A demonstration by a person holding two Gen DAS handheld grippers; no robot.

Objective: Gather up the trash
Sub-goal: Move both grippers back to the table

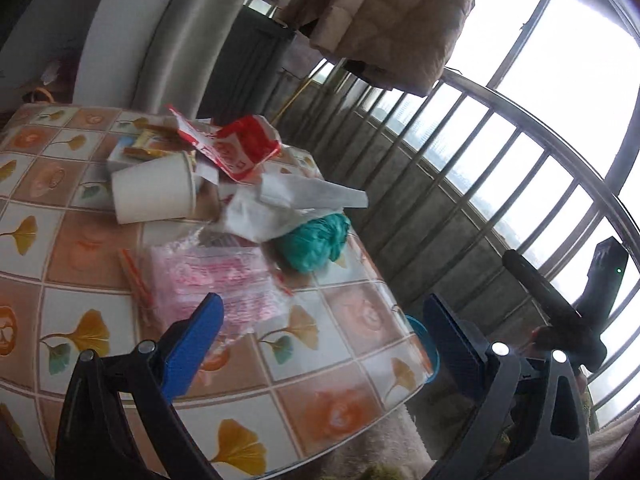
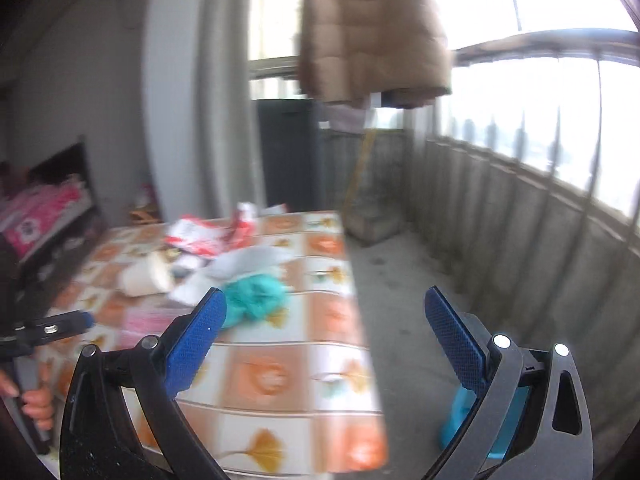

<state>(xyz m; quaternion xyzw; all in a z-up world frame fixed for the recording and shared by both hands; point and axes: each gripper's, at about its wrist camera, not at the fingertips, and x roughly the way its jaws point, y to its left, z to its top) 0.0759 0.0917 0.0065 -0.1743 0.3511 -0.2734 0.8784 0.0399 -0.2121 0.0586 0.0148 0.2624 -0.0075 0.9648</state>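
jaws wide, trash [image 1: 224,184] beyond

free: near tablecloth [image 1: 328,364] bare | blocked: far half heaped with paper cup [image 1: 154,194], wrappers [image 1: 236,148], teal bag [image 1: 316,242] | right: open floor [image 2: 404,280], railing [image 2: 520,208]

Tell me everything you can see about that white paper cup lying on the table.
The paper cup is plain white with a rolled rim, and looks like thin card. It lies on its side on the tiled tablecloth, mouth turned toward the heap of litter. A small white box sits right behind it, and the red-and-white wrapper and crumpled white paper lie at its open end. In the right wrist view it is blurred. Neither gripper touches it.
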